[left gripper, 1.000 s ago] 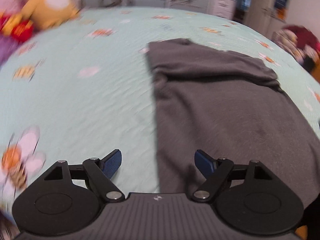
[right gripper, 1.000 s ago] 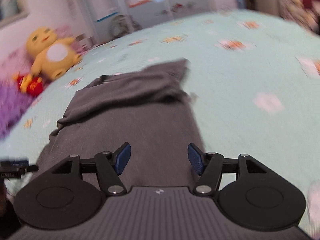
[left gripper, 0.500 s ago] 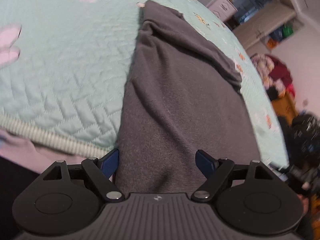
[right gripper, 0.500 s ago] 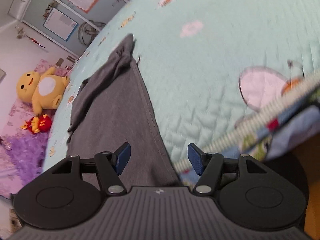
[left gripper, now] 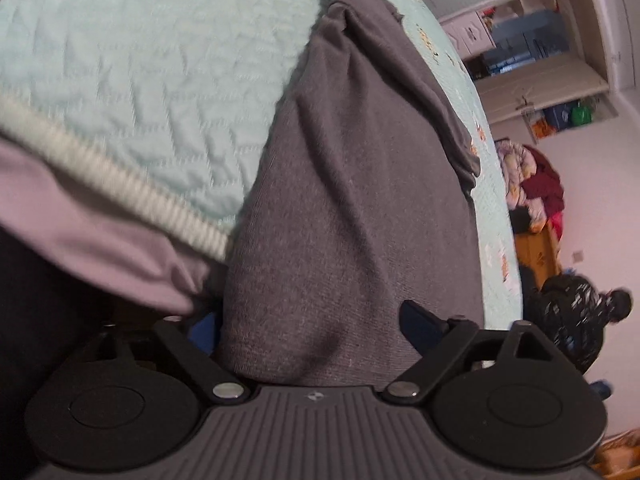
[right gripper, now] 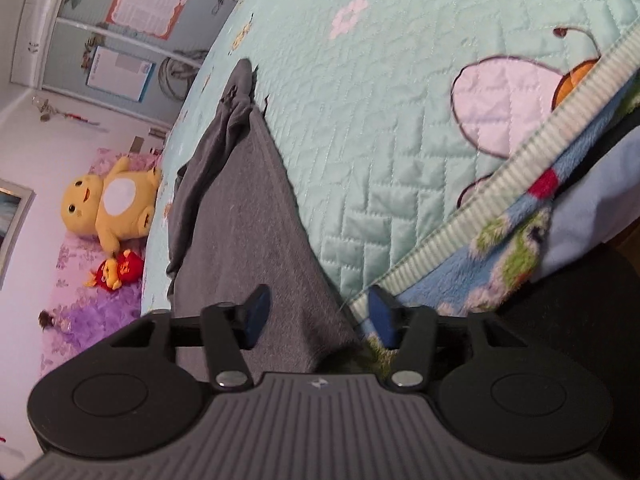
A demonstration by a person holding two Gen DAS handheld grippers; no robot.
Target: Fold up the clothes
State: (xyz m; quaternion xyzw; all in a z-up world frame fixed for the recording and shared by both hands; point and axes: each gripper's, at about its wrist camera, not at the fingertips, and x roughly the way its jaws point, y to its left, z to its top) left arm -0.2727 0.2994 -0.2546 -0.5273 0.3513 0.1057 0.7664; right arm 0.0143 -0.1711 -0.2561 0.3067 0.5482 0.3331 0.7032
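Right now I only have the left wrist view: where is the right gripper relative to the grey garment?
Observer: The right gripper is open, straddling the grey garment's near right corner at the bed edge.
Operator: What's below that edge?
Observer: A blue patterned fleece blanket shows under the quilt's striped trim.
Operator: Anything beyond the garment?
Observer: A yellow plush toy sits past its far left side, a small red toy beside it.

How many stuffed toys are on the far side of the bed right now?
2, both seen from the right wrist: a yellow plush sitting upright, and a small red plush lying just in front of it. Others may be out of view.
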